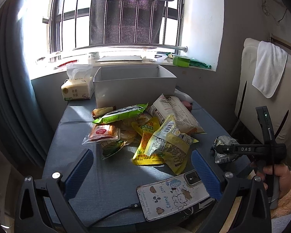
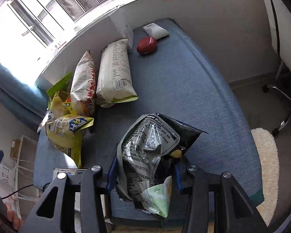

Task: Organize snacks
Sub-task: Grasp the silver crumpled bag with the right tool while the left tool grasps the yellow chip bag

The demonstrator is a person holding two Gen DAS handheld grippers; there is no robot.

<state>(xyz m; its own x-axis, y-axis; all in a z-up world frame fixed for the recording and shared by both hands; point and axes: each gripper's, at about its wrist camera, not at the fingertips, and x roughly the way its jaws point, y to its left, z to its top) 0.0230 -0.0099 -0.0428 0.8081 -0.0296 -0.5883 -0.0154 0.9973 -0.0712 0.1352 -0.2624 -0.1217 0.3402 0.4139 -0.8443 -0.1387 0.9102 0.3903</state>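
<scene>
1. Between the right gripper's (image 2: pixel 143 172) blue fingers (image 2: pixel 111 174) sits a crumpled black-and-silver snack bag (image 2: pixel 149 151), pinched from both sides at its lower half, its upper end spreading over the blue tabletop (image 2: pixel 184 77).
2. Seen from the left wrist, the same bag (image 1: pixel 223 147) is gripped in the right gripper (image 1: pixel 221 149), to the right of the snack pile and apart from it.
3. The left gripper (image 1: pixel 143 171) is spread wide, holding nothing; its fingers (image 1: pixel 79 172) hover above the tabletop on the near side of the snack pile (image 1: pixel 145 130).
4. A phone in a cartoon case (image 1: pixel 174 196) lies face down just beside the pile's near edge, partly under the left gripper's right finger, with a cable plugged in.
5. The pile holds yellow, green, orange and white packets, overlapping each other.
6. The white box (image 1: pixel 133 85) stands open-topped directly behind the pile, with the rearmost packets touching or nearly touching its front wall.
7. A tissue pack (image 1: pixel 77 89) sits to the left of the box.
8. In the right wrist view, a red case (image 2: pixel 147 45) and a white object (image 2: pixel 156 30) lie beyond the pile, at the box's right corner.
</scene>
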